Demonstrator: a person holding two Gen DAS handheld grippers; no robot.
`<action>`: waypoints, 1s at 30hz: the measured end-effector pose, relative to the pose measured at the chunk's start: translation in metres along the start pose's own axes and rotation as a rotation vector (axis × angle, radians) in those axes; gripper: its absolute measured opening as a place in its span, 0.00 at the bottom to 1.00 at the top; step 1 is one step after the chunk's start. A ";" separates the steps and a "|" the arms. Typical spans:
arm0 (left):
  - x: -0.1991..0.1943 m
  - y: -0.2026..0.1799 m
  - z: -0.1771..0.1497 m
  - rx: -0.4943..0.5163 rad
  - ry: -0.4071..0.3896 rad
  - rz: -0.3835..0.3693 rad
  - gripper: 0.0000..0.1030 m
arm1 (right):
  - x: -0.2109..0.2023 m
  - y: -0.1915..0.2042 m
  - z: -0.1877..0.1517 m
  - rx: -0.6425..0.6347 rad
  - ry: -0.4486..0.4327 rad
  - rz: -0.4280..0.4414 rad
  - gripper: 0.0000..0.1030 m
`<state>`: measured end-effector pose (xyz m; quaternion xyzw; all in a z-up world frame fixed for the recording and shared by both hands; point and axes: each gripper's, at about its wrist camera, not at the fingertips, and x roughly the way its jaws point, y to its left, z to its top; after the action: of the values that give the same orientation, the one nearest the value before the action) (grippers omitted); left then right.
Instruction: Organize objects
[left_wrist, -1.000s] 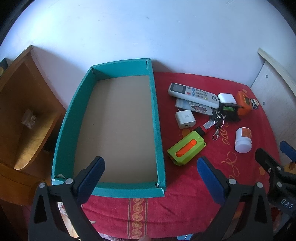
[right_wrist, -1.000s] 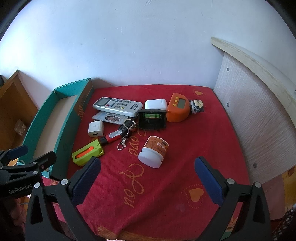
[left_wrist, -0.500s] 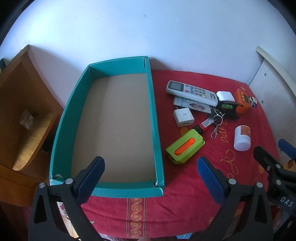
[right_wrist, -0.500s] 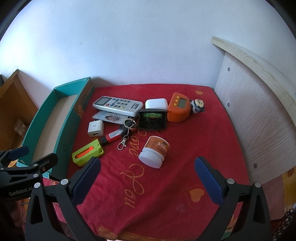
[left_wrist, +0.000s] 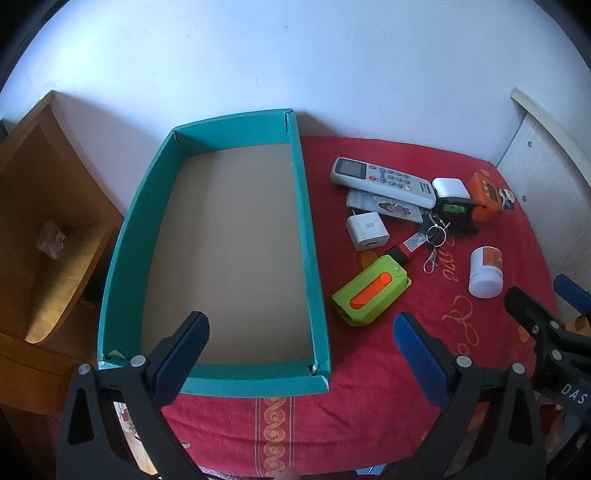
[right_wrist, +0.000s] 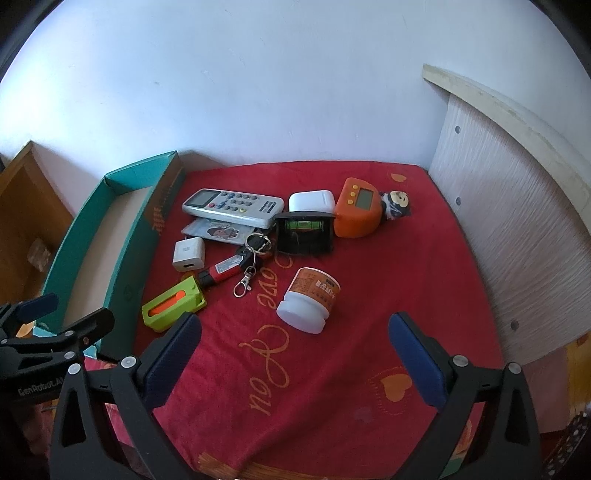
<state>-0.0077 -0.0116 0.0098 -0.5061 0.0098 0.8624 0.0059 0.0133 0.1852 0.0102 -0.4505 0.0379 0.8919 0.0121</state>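
Note:
An empty teal cardboard box (left_wrist: 308, 236) lies on the left of a red cloth (right_wrist: 351, 369). To its right lie a white remote (left_wrist: 382, 181), a card (left_wrist: 384, 206), a white charger (left_wrist: 367, 232), a green and orange case (left_wrist: 371, 291), keys (left_wrist: 430, 240), a white jar (left_wrist: 485, 272), a black level (right_wrist: 304, 232), a white case (right_wrist: 311, 200), an orange timer (right_wrist: 357, 212) and a small figurine (right_wrist: 396, 205). My left gripper (left_wrist: 301, 354) is open over the box's near end. My right gripper (right_wrist: 295, 354) is open, just short of the jar (right_wrist: 309, 301).
A wooden shelf unit (left_wrist: 44, 236) stands left of the box. A white wood-grain board (right_wrist: 517, 229) bounds the cloth on the right. A white wall runs behind. The cloth's front edge hangs near both grippers.
The left view has shifted slightly, so the box and objects sit a little more to the left and nearer. The right gripper has barely moved. Both stay open.

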 end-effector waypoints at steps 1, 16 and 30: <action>0.000 0.000 0.000 0.002 0.002 0.000 0.98 | 0.001 0.000 0.000 0.000 0.002 -0.002 1.00; 0.004 0.000 0.000 0.030 0.018 -0.005 0.98 | 0.002 0.003 0.003 0.001 0.015 -0.006 1.00; 0.003 0.007 0.003 0.047 0.032 0.006 0.98 | 0.007 0.008 0.002 -0.003 0.034 0.007 1.00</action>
<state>-0.0121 -0.0187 0.0092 -0.5197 0.0318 0.8536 0.0152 0.0066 0.1770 0.0063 -0.4653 0.0384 0.8843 0.0077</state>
